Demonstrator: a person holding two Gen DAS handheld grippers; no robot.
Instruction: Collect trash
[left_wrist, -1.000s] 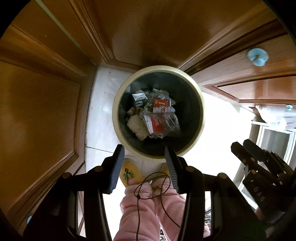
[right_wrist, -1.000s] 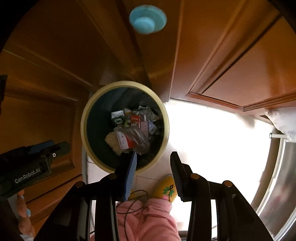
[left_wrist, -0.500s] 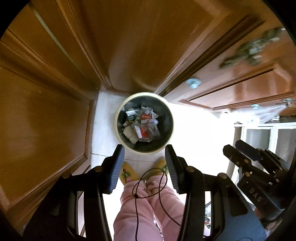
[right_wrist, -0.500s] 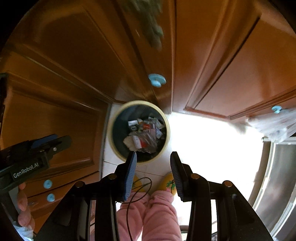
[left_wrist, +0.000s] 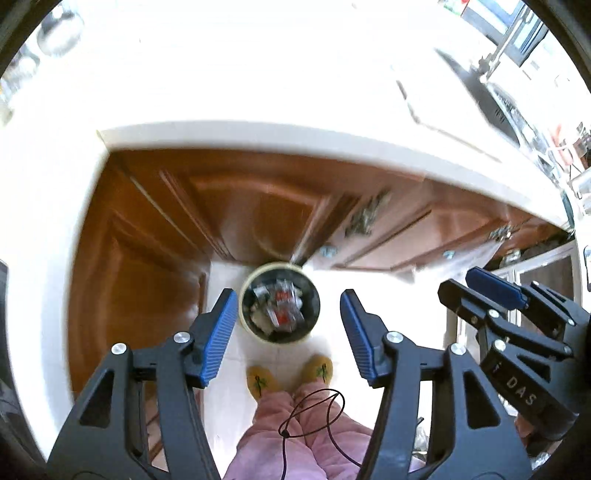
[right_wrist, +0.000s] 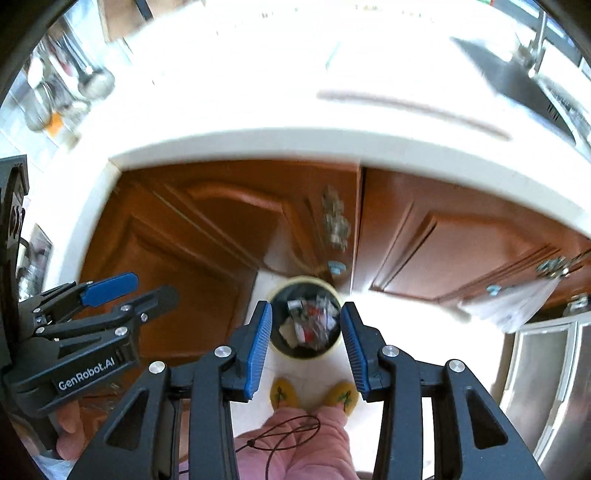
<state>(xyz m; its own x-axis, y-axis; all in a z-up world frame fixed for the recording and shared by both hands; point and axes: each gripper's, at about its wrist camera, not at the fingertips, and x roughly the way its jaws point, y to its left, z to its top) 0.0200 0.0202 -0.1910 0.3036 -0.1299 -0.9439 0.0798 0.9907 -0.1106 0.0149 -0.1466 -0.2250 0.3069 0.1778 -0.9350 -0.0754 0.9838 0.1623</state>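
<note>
A round cream-rimmed trash bin (left_wrist: 245, 291) stands on the floor far below, holding wrappers and a red packet (left_wrist: 282, 310). It also shows in the right wrist view (right_wrist: 334, 345). My left gripper (left_wrist: 288, 306) is open and empty, high above the bin. My right gripper (right_wrist: 306, 317) is open and empty, also high above the bin. Each gripper shows in the other's view: the right one (left_wrist: 480, 284) at the right, the left one (right_wrist: 147, 286) at the left.
A white countertop (right_wrist: 295, 110) spans the upper view, with a sink and tap (right_wrist: 532, 62) at far right and jars (right_wrist: 55, 99) at left. Brown cabinet doors (left_wrist: 258, 206) stand under it. My yellow slippers (left_wrist: 262, 380) and pink trousers are below.
Both grippers have risen far above the bin, which looks much smaller. The countertop has come into view. Both grippers' jaws have opened wider.
</note>
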